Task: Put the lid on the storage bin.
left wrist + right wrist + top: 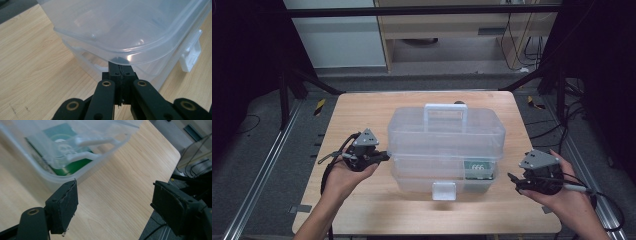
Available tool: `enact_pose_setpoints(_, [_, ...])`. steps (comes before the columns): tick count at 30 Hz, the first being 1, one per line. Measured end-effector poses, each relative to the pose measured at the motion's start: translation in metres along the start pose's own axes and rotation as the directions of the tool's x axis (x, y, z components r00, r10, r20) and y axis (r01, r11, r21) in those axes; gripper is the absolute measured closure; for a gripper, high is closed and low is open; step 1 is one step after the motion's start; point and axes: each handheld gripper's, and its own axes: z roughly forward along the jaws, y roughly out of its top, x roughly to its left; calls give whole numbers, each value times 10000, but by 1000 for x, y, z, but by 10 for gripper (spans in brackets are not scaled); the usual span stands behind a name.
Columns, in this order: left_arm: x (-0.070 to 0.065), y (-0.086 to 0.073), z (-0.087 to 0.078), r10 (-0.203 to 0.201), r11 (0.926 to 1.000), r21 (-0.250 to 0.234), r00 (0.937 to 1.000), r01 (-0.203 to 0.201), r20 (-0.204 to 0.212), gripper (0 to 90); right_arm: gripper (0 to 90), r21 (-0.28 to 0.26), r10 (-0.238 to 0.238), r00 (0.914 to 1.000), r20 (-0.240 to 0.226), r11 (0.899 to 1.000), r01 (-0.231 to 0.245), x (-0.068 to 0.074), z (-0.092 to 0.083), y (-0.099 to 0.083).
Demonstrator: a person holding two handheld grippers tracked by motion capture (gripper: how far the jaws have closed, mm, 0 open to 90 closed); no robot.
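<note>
Table: pale wooden top (362, 120) with rounded corners, standing on grey carpet.
Room: dark frame posts at both sides, cables (517, 40) on the floor behind, a light cabinet (452, 25) at the back.
Box: clear plastic box (444, 132) in stacked tiers, white handle (445, 114) on top, white latch (444, 190) at the front, a green packet (478, 170) inside at its right; it stands mid-table.
Left gripper (382, 156): jaws closed together, tips against the box's left edge under the lid rim.
Right gripper (513, 181): jaws wide apart, nothing between them, just right of the box.

Wooden table (362, 112), grey floor (267, 150)
</note>
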Motion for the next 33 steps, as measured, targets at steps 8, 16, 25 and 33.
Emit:
enact_pose_setpoints(8, [-3, -3, 2, 172, 9997, 154, 9998, -171, -44, 900, 231, 163, 908, 9945, 526, 9956, -917, -13, 25, -11])
enact_pose_setpoints(16, [-3, -6, 4, 395, 9982, 445, 9992, -392, -59, 900, 239, 289, 1216, 9906, 622, 9919, -1236, -21, 47, -16])
enact_pose_setpoints(25, [31, -24, 0, 184, 9969, 786, 9914, -82, -1298, 900, 229, 360, 1675, 9807, 1012, 9845, -1719, -39, 74, -20])
enact_pose_setpoints(33, [81, -54, 25, -903, 9912, 699, 9591, 1128, -2681, 899, 225, 126, 2962, 9468, 1259, 9538, -3000, -57, 115, -29])
